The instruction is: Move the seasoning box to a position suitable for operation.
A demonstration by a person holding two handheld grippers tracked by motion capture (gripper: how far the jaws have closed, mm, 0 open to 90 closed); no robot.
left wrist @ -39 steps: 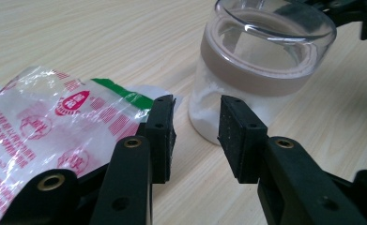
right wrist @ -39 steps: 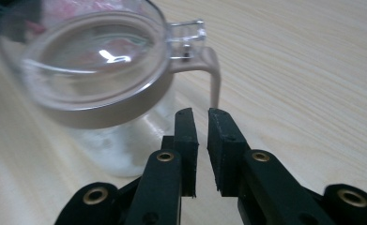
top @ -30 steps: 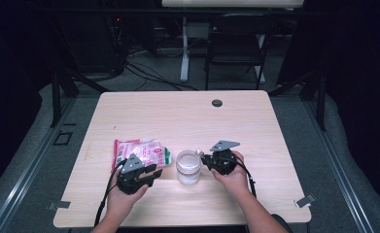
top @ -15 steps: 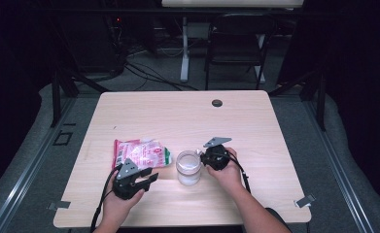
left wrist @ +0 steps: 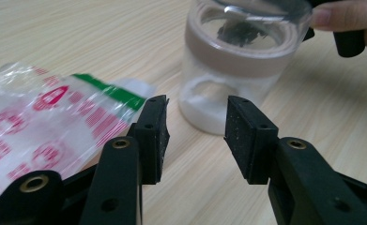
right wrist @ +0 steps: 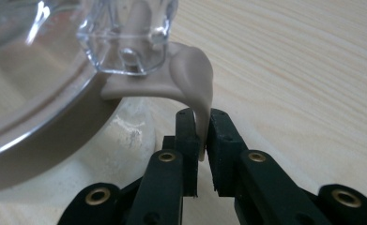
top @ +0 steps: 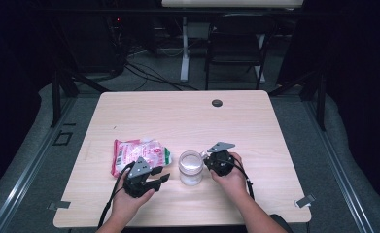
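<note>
Lying at the left of the table (top: 285, 145) is a clear snack bag (top: 139, 153) with red print and a green strip, its writing too blurred to read; just right of it the left gripper (left wrist: 195, 129) has been opening its jaws, nothing between them; the clear jar (top: 190, 167) stands mid-table; the right gripper (right wrist: 201, 136) pinches the lid's beige pull tab (right wrist: 193, 79); opening seems under way, next calling for a steady pull.
</note>
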